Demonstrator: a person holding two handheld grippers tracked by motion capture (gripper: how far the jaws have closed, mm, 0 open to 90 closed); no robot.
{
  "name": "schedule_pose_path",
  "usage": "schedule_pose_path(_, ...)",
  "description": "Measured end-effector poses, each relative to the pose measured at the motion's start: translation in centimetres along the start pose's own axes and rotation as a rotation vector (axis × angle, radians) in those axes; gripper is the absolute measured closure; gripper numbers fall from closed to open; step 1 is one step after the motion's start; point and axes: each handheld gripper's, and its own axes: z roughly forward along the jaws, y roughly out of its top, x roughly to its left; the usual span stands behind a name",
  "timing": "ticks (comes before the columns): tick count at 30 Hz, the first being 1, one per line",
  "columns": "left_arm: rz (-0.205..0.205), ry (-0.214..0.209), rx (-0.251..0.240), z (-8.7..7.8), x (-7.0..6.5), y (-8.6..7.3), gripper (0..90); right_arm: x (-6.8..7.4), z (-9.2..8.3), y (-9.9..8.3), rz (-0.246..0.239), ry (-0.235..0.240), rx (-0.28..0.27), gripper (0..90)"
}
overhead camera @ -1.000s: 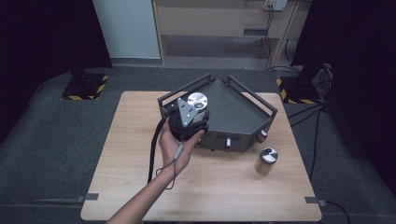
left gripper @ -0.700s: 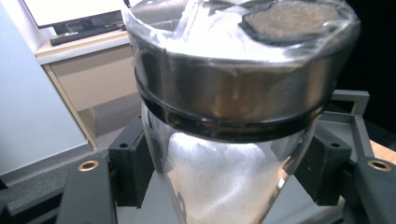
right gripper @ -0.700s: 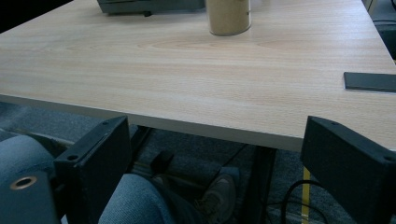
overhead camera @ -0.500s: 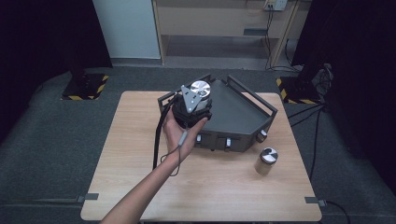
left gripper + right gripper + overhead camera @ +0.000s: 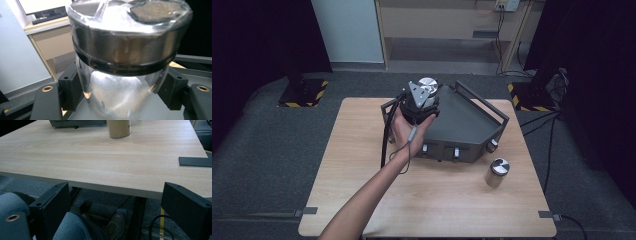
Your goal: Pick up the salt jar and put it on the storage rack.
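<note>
Left gripper (image 5: 421,102), clamped on a clear glass jar (image 5: 120,82) with a metal lid, its two black jaws pressing the glass from either side; the person's left hand (image 5: 408,127) holds it above the far left corner of a dark grey angular tray (image 5: 464,122) fitted with rail handles and front knobs. Right gripper (image 5: 117,202), jaws spread wide with nothing between them, sits low beside the person's knee at the near table edge. Two jars in all: the gripped one and a second jar (image 5: 497,172) standing upright on the wooden table (image 5: 377,200), near right of the tray. Grey carpet surrounds the table; a shelving unit (image 5: 452,25) stands beyond.
</note>
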Motion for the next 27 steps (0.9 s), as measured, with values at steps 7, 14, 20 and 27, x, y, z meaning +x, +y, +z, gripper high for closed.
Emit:
schedule_pose_path(7,0.005,0.004,0.013,1.7,0.4,-0.1,30.0,0.0,0.0,0.0,0.001,-0.002,0.002,9.2)
schedule_pose_path(14,0.006,0.004,0.018,3.2,0.7,-0.3,30.0,0.0,0.1,0.0,-0.001,-0.002,0.006,9.2)
schedule_pose_path(20,-0.001,0.003,0.023,4.4,0.7,-0.6,30.0,0.0,0.1,0.0,0.000,-0.002,0.007,9.2)
schedule_pose_path(27,-0.004,0.006,0.037,5.8,0.8,-1.2,30.0,0.0,0.1,0.0,-0.002,-0.008,0.008,9.2)
